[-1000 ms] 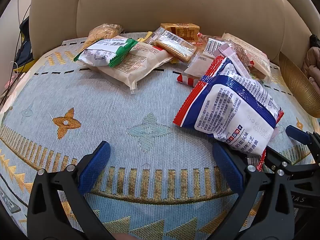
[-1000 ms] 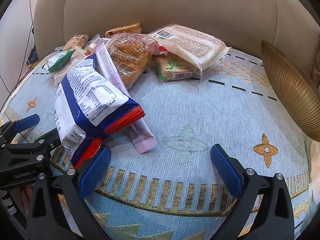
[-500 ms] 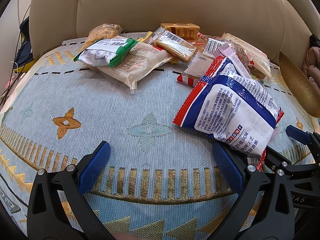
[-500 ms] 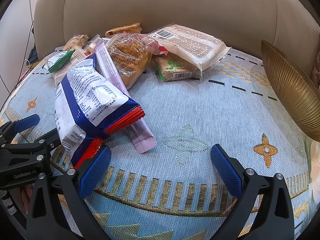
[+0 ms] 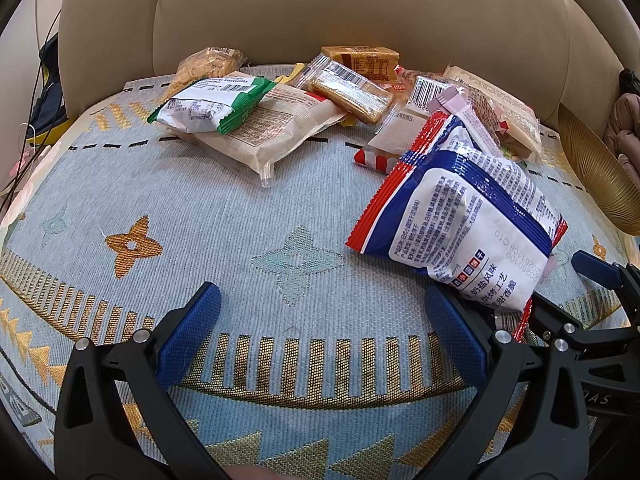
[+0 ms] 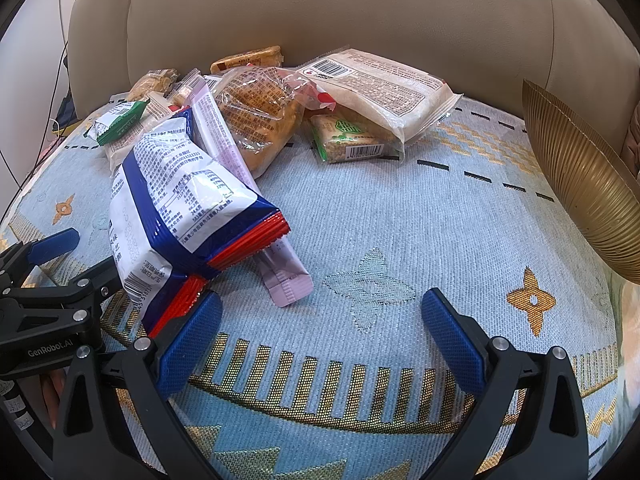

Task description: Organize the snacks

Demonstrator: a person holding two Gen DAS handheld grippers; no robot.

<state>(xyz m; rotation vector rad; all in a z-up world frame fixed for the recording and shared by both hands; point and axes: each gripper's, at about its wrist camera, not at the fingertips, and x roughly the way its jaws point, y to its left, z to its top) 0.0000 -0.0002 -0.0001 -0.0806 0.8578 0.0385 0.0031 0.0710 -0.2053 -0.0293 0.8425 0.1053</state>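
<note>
Nothing has moved since the earlier frames: both grippers and every packet sit where they were. The left gripper (image 5: 320, 332) hovers low over the blue patterned cloth (image 5: 240, 216) with its jaws spread wide and nothing between them. The right gripper (image 6: 320, 332) is likewise wide open and empty, just beside the left one.

One large blue, red and white bag (image 5: 460, 216) lies near the front, its lower edge resting on the grippers' inner arms and on a single pale pink sachet (image 6: 280, 268) that sticks out from beneath it. Behind, the remaining snacks form a loose heap against the beige sofa back (image 5: 320, 4): one green-and-white packet (image 5: 208, 104) lying on one long cream packet (image 5: 272, 128), one clear-wrapped biscuit bar (image 5: 348, 92), one orange box-like pack (image 5: 360, 60), one clear bag of brown pastry (image 6: 256, 120), one green-printed bar (image 6: 348, 140) under a second cream packet (image 6: 380, 88). A few more wrappers are too overlapped to count.

One ribbed gold dish (image 6: 580, 176) stands tilted at the right edge; its contents cannot be seen.
</note>
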